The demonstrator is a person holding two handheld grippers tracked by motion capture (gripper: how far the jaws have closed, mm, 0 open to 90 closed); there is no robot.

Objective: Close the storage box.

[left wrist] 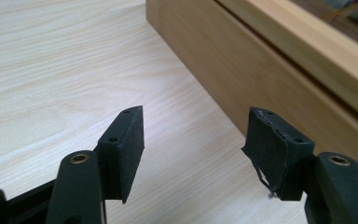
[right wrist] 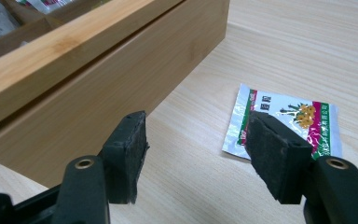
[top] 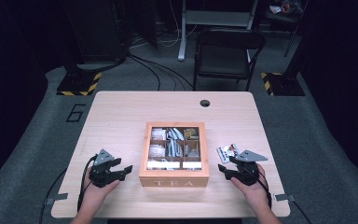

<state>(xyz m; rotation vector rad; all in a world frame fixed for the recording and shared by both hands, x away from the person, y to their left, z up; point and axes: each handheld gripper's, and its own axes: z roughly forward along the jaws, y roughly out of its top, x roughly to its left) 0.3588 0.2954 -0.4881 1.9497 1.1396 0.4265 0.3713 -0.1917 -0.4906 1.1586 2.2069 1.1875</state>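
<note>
Right gripper view, we see a silver tea sachet (right wrist: 289, 123) with green-pink edges, beside the tea box (right wrist: 107, 84), just beyond our right gripper (right wrist: 193, 156), jaws spread, empty.

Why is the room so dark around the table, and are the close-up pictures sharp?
High view: light falls on the pale wooden table and the wooden tea box with a clear lid; the floor around fades to near black. Left gripper view: wood grain crisp, the box's far corner soft. Right gripper view: the shiny foil sachet catches some glare.
</note>
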